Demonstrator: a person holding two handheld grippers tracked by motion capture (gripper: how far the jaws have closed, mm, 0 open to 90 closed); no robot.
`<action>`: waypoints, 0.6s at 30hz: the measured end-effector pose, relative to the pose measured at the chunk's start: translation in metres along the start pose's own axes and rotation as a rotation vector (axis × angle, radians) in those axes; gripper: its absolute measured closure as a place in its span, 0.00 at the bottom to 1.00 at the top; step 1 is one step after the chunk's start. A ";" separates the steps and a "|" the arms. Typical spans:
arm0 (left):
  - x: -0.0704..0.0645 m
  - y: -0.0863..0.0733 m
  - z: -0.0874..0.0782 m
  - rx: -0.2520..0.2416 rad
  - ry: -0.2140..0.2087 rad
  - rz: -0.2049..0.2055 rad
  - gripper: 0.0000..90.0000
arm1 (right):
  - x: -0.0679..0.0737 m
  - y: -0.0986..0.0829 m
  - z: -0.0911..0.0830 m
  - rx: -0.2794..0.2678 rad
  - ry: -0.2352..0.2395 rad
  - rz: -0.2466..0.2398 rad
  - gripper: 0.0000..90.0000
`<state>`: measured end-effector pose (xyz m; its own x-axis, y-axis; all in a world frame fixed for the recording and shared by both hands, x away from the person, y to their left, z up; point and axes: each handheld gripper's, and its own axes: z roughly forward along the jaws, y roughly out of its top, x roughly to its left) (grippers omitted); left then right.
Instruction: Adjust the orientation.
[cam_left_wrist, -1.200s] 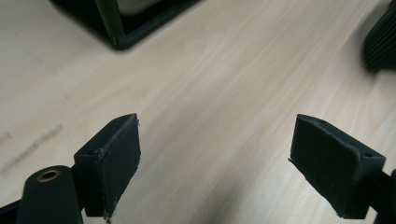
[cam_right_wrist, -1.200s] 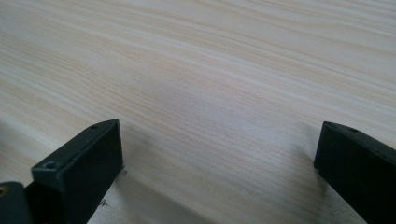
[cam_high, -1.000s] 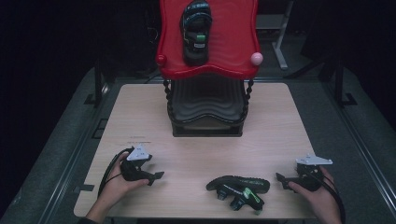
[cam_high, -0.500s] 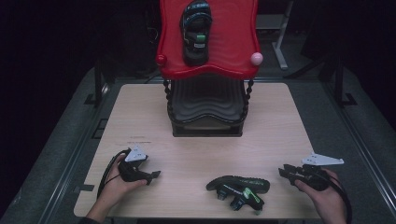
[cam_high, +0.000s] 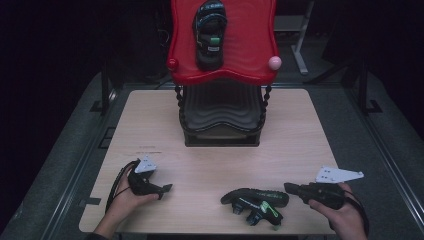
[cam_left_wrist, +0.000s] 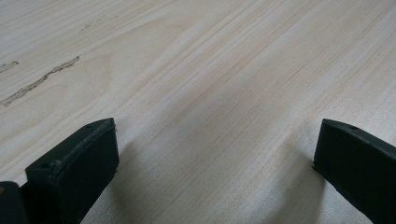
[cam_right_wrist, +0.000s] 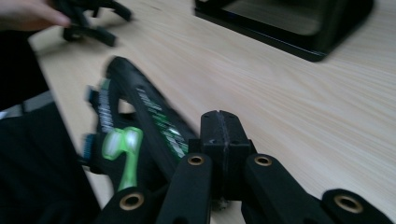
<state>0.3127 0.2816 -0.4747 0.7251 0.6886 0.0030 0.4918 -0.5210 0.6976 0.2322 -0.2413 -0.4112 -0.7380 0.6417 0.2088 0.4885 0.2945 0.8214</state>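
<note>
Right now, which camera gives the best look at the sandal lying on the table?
The high view: the whole sandal shows, lying on its side near the table's front edge, just left of the right gripper. The right gripper view shows it closer, but blurred and cropped. The left gripper view looks at bare wood.

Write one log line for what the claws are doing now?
left claw: open, on table | right claw: shut, beside sandal | second sandal: on red shelf
</note>
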 end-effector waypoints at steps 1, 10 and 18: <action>0.000 0.000 0.000 0.000 0.000 0.000 0.00 | 0.003 0.001 0.002 -0.005 0.018 -0.002 1.00; 0.000 0.000 0.000 0.000 0.000 0.000 0.00 | 0.026 0.010 0.021 0.008 0.109 -0.050 1.00; 0.000 0.000 0.000 0.000 0.000 0.000 0.00 | 0.031 0.006 0.034 0.057 0.126 -0.065 1.00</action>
<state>0.3127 0.2816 -0.4747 0.7250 0.6888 0.0030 0.4919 -0.5207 0.6978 0.2279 -0.1957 -0.4178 -0.8198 0.5271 0.2241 0.4609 0.3749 0.8044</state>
